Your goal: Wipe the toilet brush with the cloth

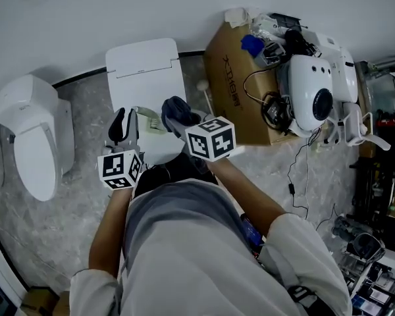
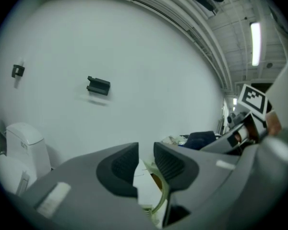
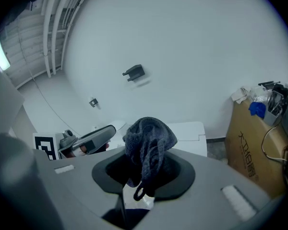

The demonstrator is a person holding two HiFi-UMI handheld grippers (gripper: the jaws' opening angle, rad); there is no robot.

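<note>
Cloth [image 3: 149, 138], dark knitted, bunched in right fingers [image 3: 181, 172]; left fingers [image 2: 117, 169] clamp pale-green curved toilet brush [image 2: 162, 192].

Lab-like test room: toilet [image 1: 29, 133], cardboard box [image 1: 232, 87], loose cables [image 1: 293, 176].

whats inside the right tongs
A bunched dark blue cloth, clamped in the right tongs, with a small loop hanging below. The cloth hides the spot where the tongs bite it, so how deep it sits cannot be seen.

Head view steeply down, gripper views share wall [image 2: 149, 71]
</note>
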